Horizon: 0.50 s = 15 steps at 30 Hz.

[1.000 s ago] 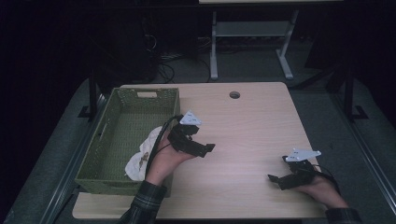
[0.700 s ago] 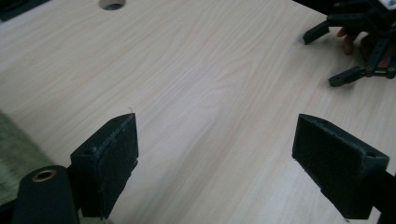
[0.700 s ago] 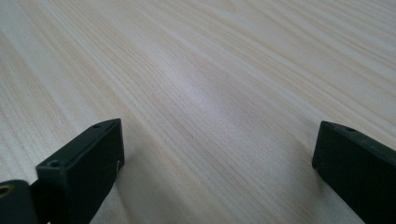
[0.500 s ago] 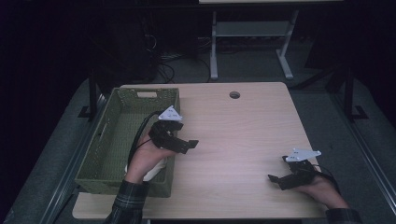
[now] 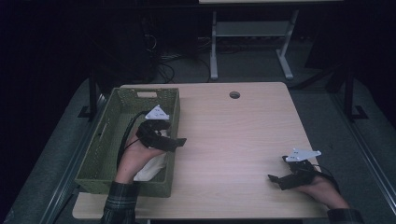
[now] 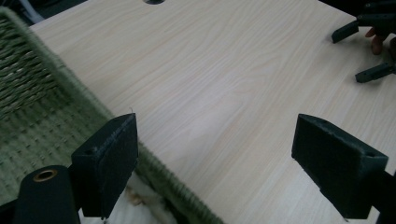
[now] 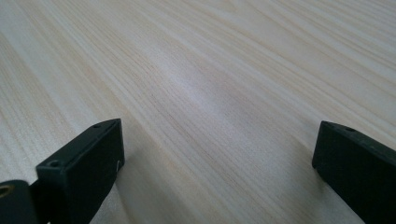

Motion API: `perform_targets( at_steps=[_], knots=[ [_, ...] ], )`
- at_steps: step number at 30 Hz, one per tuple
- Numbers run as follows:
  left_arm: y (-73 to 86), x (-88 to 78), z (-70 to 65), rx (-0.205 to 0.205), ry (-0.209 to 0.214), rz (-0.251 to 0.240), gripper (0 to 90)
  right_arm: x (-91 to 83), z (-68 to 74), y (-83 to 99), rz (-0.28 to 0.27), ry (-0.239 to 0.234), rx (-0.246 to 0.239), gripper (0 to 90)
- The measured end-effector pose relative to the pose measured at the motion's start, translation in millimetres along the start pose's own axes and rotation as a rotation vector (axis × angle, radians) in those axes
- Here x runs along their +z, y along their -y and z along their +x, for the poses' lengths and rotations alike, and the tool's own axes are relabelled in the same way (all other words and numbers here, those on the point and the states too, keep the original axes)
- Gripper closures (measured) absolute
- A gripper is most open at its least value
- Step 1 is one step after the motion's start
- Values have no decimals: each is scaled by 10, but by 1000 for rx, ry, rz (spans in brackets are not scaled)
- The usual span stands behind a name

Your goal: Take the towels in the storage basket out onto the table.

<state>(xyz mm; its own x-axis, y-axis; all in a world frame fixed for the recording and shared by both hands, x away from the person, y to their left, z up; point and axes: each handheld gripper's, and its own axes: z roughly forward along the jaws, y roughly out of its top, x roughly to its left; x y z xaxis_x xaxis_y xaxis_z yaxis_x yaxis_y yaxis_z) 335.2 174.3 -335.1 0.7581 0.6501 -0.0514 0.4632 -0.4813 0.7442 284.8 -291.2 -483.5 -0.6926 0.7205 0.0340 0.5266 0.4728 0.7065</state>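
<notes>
Hovering spread over the woven green basket's right rim at the bench's left edge: left claw, white cloth crumpled inside below. Resting spread near the front right corner: right claw; smooth pale wood lying open between.

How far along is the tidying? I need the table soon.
The white cloth already lies inside the green basket. The left tongs hang open over the basket's right rim, holding nothing. The right tongs rest open on the bare table. Little seems left.

Cloth in basket, table's left
</notes>
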Motion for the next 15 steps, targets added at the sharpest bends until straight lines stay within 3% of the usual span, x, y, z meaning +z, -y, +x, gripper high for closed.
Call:
perform_targets(
  at_steps=[15],
  knots=[
    [243,-267,302,-82,-99,0,149,0,0,0,1,0,0,17]
  ],
)
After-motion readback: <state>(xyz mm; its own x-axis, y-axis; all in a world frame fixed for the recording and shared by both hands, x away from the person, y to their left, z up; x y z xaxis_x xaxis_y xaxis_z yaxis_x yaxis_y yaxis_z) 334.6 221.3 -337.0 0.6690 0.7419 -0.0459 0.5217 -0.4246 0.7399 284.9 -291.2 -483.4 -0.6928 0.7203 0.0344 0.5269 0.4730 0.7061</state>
